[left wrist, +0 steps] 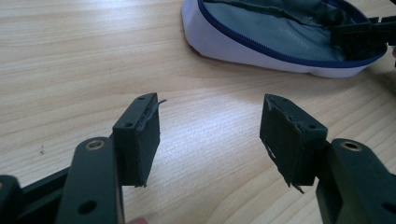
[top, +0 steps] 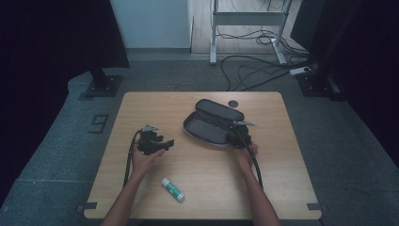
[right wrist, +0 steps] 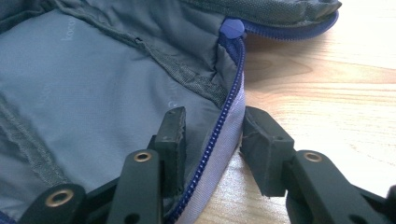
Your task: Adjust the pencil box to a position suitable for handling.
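Note:
An open grey pencil case (top: 211,123) with a blue zipper lies on the wooden table (top: 287,165), its lid folded back. My right gripper (top: 231,136) is at the case's near right end. In the right gripper view its jaws (right wrist: 212,126) straddle the case's rim (right wrist: 224,135): one pad stands inside over the grey lining, the other outside against the pale wall, and a small gap shows on the inner side. My left gripper (top: 167,142) hovers left of the case, open, with bare wood between its pads (left wrist: 210,126). The case (left wrist: 280,42) lies ahead of it.
A white and green glue stick (top: 173,189) lies near the table's front edge, between my forearms. A small dark round disc (top: 233,103) sits behind the case. The blue zipper pull (right wrist: 233,28) rests at the case's hinge end. Cables and stand feet are on the floor beyond.

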Demonstrator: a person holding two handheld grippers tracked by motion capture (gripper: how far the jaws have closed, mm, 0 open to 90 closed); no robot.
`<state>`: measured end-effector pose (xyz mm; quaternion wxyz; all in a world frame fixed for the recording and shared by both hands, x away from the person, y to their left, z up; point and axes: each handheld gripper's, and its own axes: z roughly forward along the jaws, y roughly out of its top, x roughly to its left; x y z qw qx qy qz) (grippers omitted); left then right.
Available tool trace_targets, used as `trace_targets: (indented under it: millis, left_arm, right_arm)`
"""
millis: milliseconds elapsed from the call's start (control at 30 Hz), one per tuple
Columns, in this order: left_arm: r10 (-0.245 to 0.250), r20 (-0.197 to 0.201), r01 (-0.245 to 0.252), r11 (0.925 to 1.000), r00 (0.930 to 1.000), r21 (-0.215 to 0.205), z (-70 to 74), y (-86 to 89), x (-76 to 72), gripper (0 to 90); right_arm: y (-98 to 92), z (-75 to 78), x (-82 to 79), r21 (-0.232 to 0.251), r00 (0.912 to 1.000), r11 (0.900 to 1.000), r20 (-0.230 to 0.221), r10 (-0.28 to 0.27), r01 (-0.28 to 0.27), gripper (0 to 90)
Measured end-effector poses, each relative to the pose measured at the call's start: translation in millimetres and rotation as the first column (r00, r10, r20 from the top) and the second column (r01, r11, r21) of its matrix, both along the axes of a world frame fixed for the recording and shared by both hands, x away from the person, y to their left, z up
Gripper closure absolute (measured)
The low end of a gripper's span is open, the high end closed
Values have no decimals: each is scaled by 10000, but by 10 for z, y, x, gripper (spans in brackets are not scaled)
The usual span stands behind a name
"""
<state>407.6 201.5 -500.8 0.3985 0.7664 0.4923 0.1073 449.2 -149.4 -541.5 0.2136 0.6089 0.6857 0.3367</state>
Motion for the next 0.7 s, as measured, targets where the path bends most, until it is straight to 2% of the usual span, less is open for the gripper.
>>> trace_targets:
  millis: [100,200,400,700]
  left_arm:
    - [-36,-16,36,10000,10000,-51,8,-19,14,383]
    - [-111,-92,108,9994,9999,-317,16,-60,25,383]
    - [-99,-201,94,9997,9997,-238,-16,-92,45,383]
    - [20,-296,-28,9996,9996,-287,-47,-107,83,384]
  right_arm:
    - [3,3,-4,-57,9999,9999,16,-153,153,652]
    - [0,5,-1,-134,9995,9994,30,-304,304,703]
    - [-51,4,13,-256,9984,9981,85,-558,560,823]
    - [-86,10,18,-24,9970,9970,51,-768,768,862]
